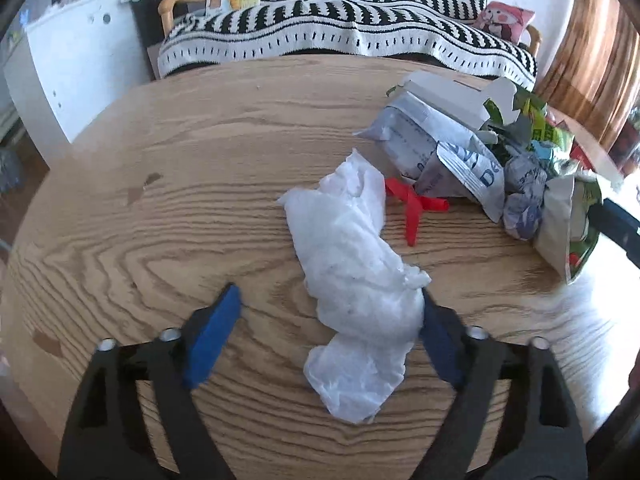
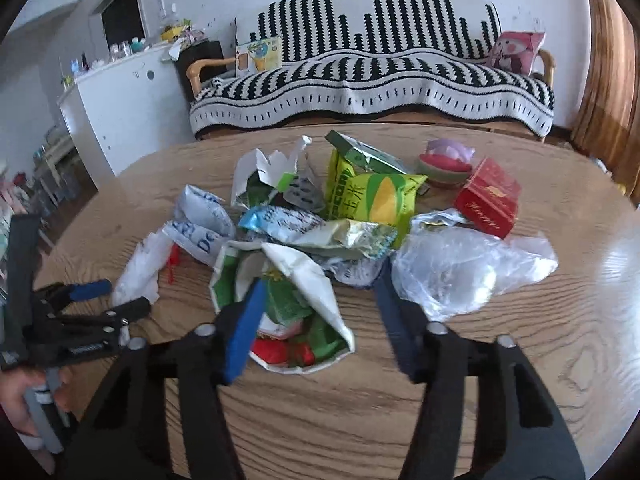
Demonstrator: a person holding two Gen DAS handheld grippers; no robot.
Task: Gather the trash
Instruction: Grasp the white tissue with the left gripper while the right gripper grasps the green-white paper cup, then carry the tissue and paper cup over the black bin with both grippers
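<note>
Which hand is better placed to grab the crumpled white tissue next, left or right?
Left. The left claw is open with the white tissue lying between its fingers, one pad already against it. The right claw is open over the green-and-white wrapper in the pile.

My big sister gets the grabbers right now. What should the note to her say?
Left gripper: open, straddling the crumpled white tissue on the wooden table; one pad touches it, nothing gripped.
Right gripper: open, around the green-and-white snack bag at the near edge of the trash pile, not closed.
Trash: pile of wrappers mid-table, with a yellow corn packet, clear plastic bag, red box and red ribbon beside the tissue.
Done: nothing picked up as far as shown.
Left: everything. No bin is in view.
</note>
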